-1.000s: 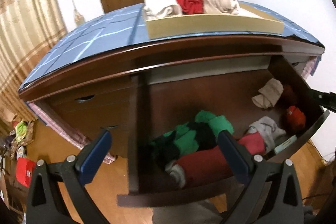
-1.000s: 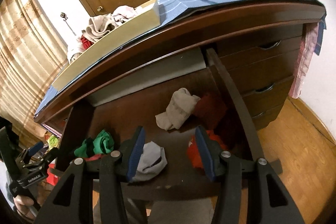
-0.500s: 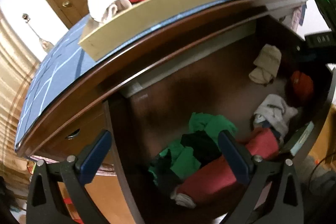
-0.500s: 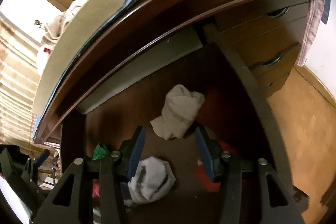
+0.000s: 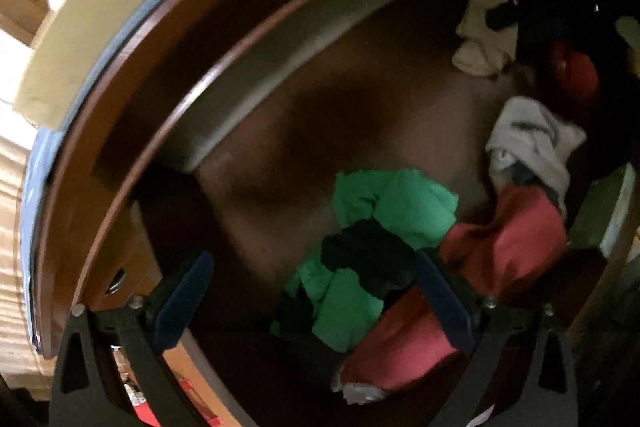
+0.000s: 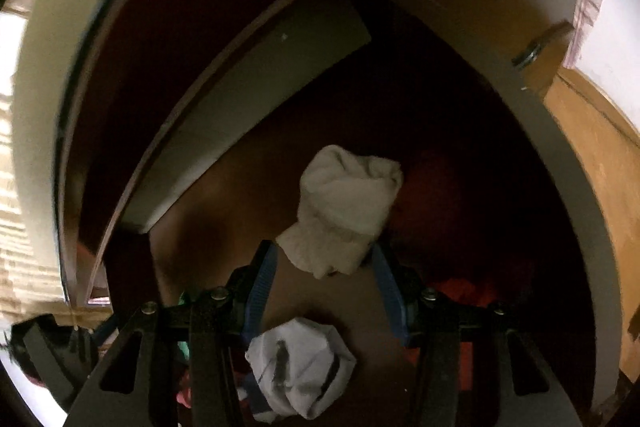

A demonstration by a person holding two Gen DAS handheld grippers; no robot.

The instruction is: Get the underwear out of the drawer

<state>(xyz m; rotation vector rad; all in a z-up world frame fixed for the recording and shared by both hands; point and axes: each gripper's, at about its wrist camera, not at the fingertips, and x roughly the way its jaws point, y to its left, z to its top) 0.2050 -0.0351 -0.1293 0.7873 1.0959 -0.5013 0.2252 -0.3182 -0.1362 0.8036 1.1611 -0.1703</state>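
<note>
Beige bundle (image 6: 344, 207), one, grey bundle (image 6: 300, 367), one

Both wrist views peer closely down into the drawer (image 5: 360, 131).

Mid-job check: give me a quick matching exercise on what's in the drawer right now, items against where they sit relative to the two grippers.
Items:
1. beige bundle
2. grey-white bundle
3. green and black garment
4. red garment

Places:
A. between the open left gripper's fingers
B. just ahead of the open right gripper's fingertips
C. under the left gripper's right finger
D. below the right gripper, nearer the camera

Pairs: 1-B, 2-D, 3-A, 4-C
</note>
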